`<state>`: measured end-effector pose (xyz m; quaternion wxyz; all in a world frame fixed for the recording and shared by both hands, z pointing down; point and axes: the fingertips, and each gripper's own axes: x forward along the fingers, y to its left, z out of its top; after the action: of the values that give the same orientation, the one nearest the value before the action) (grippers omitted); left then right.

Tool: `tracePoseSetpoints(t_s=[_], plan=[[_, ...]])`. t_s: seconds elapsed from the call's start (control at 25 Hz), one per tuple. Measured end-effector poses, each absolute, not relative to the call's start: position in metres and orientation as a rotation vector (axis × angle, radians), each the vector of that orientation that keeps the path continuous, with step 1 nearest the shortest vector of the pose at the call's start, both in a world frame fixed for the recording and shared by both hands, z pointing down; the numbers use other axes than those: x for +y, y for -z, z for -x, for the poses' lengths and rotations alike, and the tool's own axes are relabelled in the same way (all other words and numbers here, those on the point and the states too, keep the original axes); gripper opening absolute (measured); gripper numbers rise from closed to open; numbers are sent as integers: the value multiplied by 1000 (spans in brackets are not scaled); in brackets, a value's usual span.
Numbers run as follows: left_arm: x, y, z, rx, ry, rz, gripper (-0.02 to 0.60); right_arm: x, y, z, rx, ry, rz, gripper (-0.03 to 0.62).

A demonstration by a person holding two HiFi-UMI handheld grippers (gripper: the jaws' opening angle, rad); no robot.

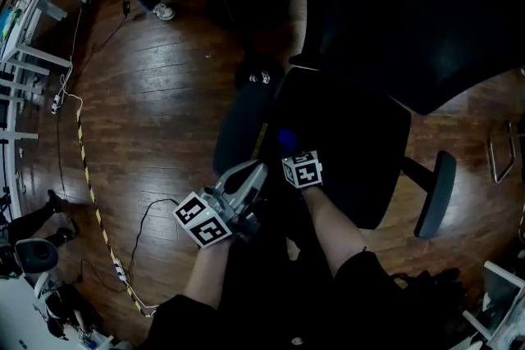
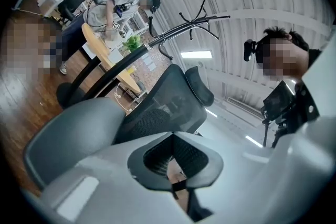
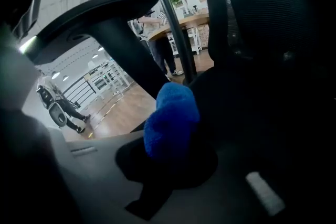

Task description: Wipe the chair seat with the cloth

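Blue cloth poised at the office chair's near-left edge

The right hand-held gripper (image 1: pixel 289 152), nearer the work, is clamped on the bunched blue cloth (image 1: pixel 285 139). The black chair seat (image 1: pixel 353 152) spreads right and far from it, so wiping likely sweeps rightward. The left hand-held gripper (image 1: pixel 250 176) sits just left, its jaws together and apparently empty.

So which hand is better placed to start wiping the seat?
Right. The right claw grips the blue cloth over the chair seat; the left claw holds no cloth, beside the armrest.
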<state>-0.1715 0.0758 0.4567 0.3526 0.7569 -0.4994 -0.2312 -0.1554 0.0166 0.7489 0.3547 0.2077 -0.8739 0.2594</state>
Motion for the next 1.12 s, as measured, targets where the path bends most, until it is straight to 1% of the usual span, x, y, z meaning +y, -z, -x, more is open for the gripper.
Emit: tracePoseSetpoints(t_s=[0.08, 0.2, 0.56, 0.72, 0.84, 0.96, 1.12], plan=[[75, -457, 171, -1280, 593, -1960, -3, 13, -750, 141, -2242, -644, -562, 35], [74, -456, 162, -1248, 571, -1981, -3, 3, -755, 96, -2207, -649, -670, 35], [46, -454, 125, -1138, 496, -2053, -3, -31, -752, -109, -1999, -708, -1081, 35], [35, -451, 110, -1104, 478, -2079, -3, -35, -740, -183, -1909, -736, -1233, 35], [31, -449, 100, -1080, 468, -2090, -3, -29, -739, -206, -1904, -765, -1263, 35], [29, -447, 90, -1066, 460, -2100, -3, -26, -738, -208, -1895, -775, -1260, 35], [35, -448, 93, -1095, 448, -2104, -3, -30, -737, -211, -1878, -787, -1285, 35]])
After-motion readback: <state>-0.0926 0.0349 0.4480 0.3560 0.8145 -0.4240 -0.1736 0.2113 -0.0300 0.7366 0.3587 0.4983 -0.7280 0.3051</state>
